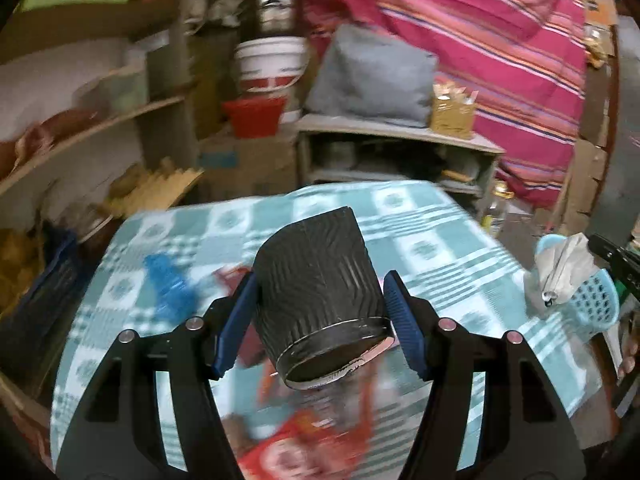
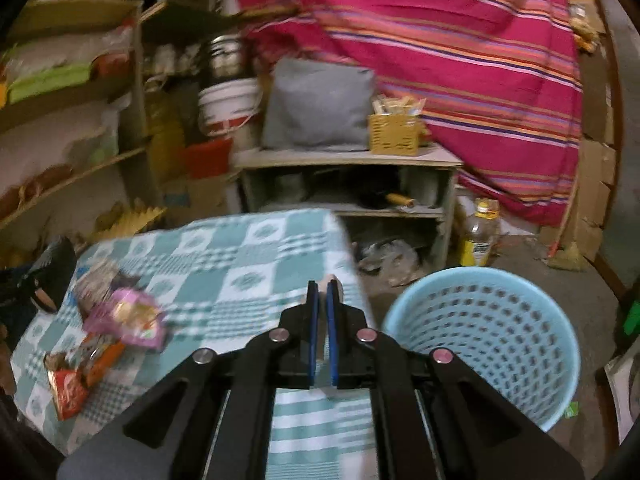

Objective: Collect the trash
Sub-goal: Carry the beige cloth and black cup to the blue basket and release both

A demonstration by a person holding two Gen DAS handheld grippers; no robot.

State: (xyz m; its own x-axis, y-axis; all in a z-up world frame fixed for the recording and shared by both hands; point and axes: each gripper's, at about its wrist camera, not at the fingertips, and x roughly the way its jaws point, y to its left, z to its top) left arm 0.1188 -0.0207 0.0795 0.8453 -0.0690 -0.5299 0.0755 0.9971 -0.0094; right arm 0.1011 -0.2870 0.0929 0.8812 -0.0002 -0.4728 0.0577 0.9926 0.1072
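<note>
My left gripper (image 1: 320, 276) is shut on a black ribbed cup (image 1: 320, 304), which hangs tilted above the checked tablecloth (image 1: 420, 240). At the right edge of the left wrist view my right gripper (image 1: 596, 246) is shut on a crumpled whitish wrapper (image 1: 560, 272) beside the light blue perforated basket (image 1: 592, 304). In the right wrist view its blue pads (image 2: 322, 286) stand almost together with a pale scrap of that wrapper (image 2: 334, 280) showing past them. The basket (image 2: 520, 360) stands on the floor to the right of the table.
On the cloth lie a blue wrapper (image 1: 168, 284), red packets (image 1: 300, 452), a pink wrapper (image 2: 132, 316) and orange and red packets (image 2: 80, 376). Behind the table stand a low shelf unit (image 2: 344, 158), wall shelves (image 2: 60, 184) and a bottle (image 2: 480, 228) on the floor.
</note>
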